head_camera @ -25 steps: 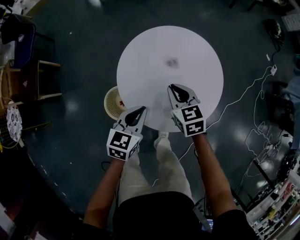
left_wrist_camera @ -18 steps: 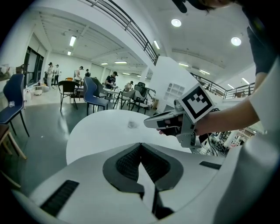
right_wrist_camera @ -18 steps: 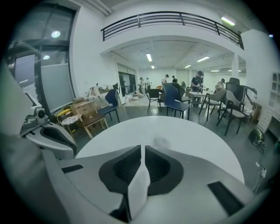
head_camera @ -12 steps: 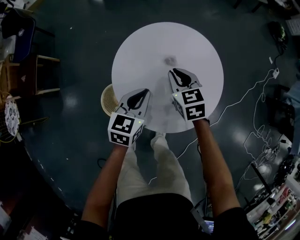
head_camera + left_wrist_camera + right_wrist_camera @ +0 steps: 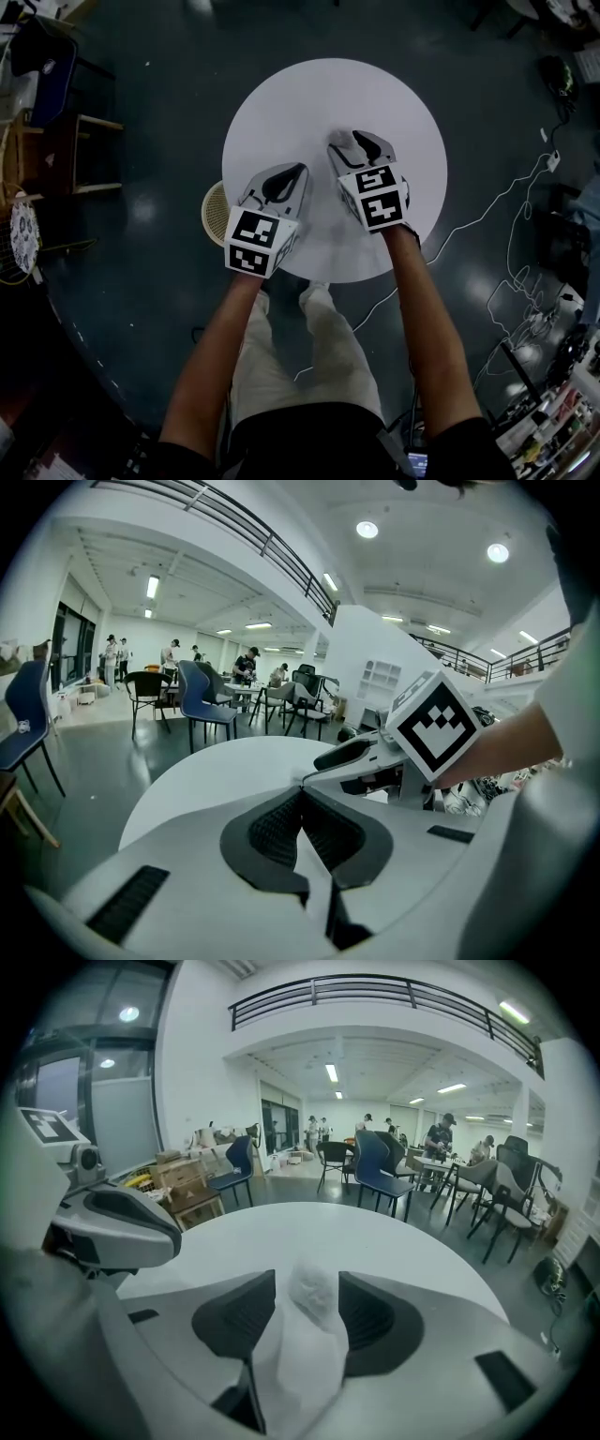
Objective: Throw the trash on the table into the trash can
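From the head view, both grippers are over the round white worktop [image 5: 309, 98]. The left gripper [image 5: 286, 174] is near its left rim and the right gripper [image 5: 362, 142] nearer the middle, hiding the trash beneath it. The trash can [image 5: 212, 208] stands on the floor just beside that left rim, partly covered by the left gripper. The worktop is otherwise bare, so we have free room on it. Cables trail over the floor at the right, and chairs stand well apart at the left.

In the left gripper view, its jaws are together with nothing in them.

In the right gripper view, the jaws have just been opening and stand apart. The crumpled white tissue [image 5: 314, 1302] sits between them on the worktop, with the pads not pressing on it. We judge the wad light: an off-centre close could flick it aside, and a pinch on a loose fringe could drop it short of the can. The left gripper also lies across the way there, so a carry might clip it.
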`<action>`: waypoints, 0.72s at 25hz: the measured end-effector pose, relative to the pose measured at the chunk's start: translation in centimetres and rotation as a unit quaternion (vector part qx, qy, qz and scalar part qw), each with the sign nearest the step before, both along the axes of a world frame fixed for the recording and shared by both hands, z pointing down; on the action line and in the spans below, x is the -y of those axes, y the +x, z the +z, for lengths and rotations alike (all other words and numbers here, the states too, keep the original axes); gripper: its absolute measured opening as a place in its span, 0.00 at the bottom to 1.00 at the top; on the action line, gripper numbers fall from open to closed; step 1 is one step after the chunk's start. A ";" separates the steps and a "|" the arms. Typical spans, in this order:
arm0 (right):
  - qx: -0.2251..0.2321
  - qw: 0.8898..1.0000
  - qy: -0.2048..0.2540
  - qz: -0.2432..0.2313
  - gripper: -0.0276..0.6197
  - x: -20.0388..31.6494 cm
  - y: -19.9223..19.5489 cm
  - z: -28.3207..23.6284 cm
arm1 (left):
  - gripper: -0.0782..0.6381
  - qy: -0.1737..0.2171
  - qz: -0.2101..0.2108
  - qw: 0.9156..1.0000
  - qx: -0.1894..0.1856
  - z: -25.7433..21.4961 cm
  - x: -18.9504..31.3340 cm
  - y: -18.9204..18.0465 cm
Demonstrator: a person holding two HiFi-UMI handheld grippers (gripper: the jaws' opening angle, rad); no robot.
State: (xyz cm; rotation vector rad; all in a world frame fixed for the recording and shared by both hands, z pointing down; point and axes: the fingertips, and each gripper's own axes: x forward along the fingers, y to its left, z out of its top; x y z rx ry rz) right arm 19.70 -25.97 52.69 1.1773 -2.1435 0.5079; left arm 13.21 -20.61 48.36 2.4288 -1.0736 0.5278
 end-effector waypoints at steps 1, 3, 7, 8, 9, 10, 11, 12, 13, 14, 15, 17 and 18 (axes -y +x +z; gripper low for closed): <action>-0.001 1.000 -0.001 0.000 0.36 0.3 -0.1 0.2 | 0.13 0.000 -0.002 1.000 -0.001 0.0 0.4 -0.1; -0.003 1.000 -0.003 0.001 0.37 0.8 0.0 0.5 | 0.13 -0.001 -0.008 1.000 -0.005 0.1 0.8 0.0; -0.010 1.000 -0.013 0.003 0.38 1.1 0.2 1.1 | 0.13 -0.002 -0.012 1.000 -0.005 0.1 1.3 0.2; -0.012 1.000 -0.013 0.003 0.38 1.3 0.2 1.3 | 0.13 -0.003 -0.013 1.000 -0.005 0.2 1.5 0.2; -0.016 1.000 -0.013 0.005 0.38 1.5 0.1 1.4 | 0.13 -0.003 -0.015 1.000 -0.005 0.2 1.7 0.1; -0.020 1.000 -0.012 0.006 0.38 1.7 0.1 1.6 | 0.13 -0.003 -0.015 1.000 -0.005 0.3 1.9 0.0; -0.026 1.000 -0.009 0.009 0.38 1.9 0.1 1.7 | 0.13 -0.003 -0.016 1.000 -0.006 0.3 2.1 0.0; -0.030 0.999 -0.008 0.012 0.37 2.1 0.2 1.8 | 0.13 -0.003 -0.016 1.000 -0.006 0.4 2.2 0.0; -0.033 0.999 -0.008 0.014 0.37 2.2 0.2 1.9 | 0.13 -0.003 -0.016 1.000 -0.006 0.4 2.2 0.0; -0.033 0.999 -0.010 0.014 0.37 2.2 0.3 2.0 | 0.13 -0.005 -0.016 1.000 -0.006 0.5 2.3 0.1; -0.033 0.999 -0.011 0.014 0.37 2.3 0.3 2.0 | 0.13 -0.006 -0.015 1.000 -0.005 0.6 2.3 0.1; -0.035 0.999 -0.012 0.012 0.33 2.3 0.2 2.1 | 0.13 -0.007 -0.015 1.000 -0.004 0.8 2.4 0.1; -0.037 0.999 -0.011 0.011 0.30 2.3 0.1 2.1 | 0.13 -0.007 -0.015 1.000 -0.004 0.9 2.5 0.0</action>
